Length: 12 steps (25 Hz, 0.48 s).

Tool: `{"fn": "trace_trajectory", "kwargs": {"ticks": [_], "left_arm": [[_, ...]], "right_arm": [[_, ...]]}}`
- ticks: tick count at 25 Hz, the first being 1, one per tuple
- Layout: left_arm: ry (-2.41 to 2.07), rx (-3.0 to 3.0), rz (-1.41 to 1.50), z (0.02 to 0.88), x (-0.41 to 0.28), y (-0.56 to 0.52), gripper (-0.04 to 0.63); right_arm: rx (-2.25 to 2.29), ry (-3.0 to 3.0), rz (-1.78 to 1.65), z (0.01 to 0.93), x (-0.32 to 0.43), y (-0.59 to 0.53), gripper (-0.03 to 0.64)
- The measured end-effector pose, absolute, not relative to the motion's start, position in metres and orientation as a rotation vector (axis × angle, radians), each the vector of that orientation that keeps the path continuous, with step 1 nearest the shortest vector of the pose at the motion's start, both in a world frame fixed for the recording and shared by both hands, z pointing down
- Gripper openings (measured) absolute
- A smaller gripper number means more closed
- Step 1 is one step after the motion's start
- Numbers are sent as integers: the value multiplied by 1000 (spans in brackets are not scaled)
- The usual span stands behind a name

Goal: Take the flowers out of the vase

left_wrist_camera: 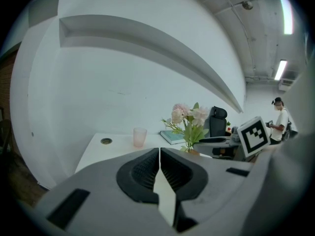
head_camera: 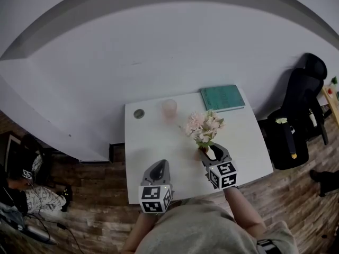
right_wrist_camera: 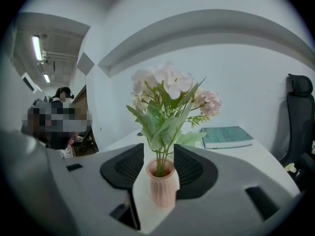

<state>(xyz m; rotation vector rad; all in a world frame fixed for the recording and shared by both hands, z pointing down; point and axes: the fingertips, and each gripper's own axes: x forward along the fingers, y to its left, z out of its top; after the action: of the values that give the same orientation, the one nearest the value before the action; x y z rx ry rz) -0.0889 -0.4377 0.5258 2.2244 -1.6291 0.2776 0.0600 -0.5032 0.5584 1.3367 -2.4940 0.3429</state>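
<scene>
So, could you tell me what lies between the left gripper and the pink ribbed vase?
In the head view, only bare white tabletop separates the left gripper from that vase.

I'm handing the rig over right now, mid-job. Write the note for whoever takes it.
Left gripper: shut, empty, at the white table's near edge.
Right gripper: shut on the pink vase, which stands on the table.
Flowers: all in the vase, none out.
Done: vase steadied.
Left to do: probably open the left gripper, grip the stems, lift them out.
</scene>
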Motion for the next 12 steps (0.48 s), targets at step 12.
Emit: {"fn": "trace_trajectory", "kwargs": {"ticks": [12], "left_arm": [[-1643,2219,271,525,-91,-449,9]], "right_arm": [[1312,-2500,321,561,53,-522,173]]}}
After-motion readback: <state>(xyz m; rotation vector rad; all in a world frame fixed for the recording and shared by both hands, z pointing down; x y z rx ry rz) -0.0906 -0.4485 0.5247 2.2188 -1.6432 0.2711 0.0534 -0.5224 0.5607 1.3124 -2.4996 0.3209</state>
